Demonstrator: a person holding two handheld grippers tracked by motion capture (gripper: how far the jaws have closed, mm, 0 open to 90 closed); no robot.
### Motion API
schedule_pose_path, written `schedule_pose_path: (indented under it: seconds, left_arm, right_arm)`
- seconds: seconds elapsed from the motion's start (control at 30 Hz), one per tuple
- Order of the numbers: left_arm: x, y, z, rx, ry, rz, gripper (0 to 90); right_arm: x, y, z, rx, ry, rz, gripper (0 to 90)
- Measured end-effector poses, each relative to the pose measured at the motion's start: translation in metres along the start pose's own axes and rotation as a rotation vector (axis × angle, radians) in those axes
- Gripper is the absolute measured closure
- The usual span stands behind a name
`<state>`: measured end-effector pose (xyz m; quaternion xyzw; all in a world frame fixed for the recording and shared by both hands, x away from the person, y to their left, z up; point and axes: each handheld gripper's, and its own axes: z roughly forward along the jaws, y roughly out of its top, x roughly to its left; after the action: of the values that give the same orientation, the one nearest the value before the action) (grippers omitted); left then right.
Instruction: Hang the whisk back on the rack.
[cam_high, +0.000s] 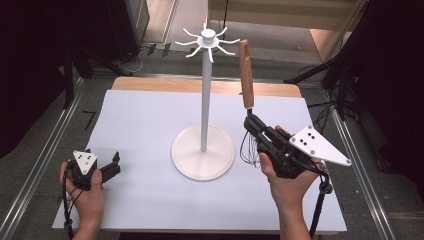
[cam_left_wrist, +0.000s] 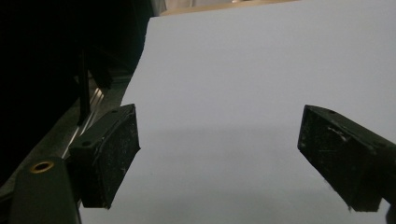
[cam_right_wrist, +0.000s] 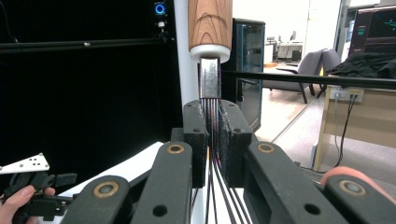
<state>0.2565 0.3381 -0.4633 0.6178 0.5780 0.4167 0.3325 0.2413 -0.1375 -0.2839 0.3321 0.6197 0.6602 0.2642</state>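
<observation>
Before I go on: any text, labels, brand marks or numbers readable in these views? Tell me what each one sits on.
No readable text in any view.
The whisk, its wooden handle, shows wood grain, no brand mark.
The white stand and the white sheet carry no print.
A dark mark on the floor left of the table looks like a "7", too blurred to confirm.
The monitor in the right gripper view is too blurred to read.

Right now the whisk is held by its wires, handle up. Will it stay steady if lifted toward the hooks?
Probably wobbly: the right gripper pinches only the thin wires, which likely flex. The whisk seems top-heavy, its wooden handle standing above the grip, so it may tilt. The white stand is tall and slim; a bump might rock it.
</observation>
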Motion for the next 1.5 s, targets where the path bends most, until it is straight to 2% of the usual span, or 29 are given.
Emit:
schedule_pose_path:
  seconds: [0.8,1.5]
  left_arm:
    - [0.000,0.000,0.000,0.002,0.001,0.001,13.3]
    - [0.000,0.000,0.000,0.001,-0.002,-0.002,13.3]
  right_arm:
    - [0.003,-0.003,0.006,0.005,0.019,0.001,84.3]
    - [0.004,-0.011,0.017,0.034,0.019,0.005,84.2]
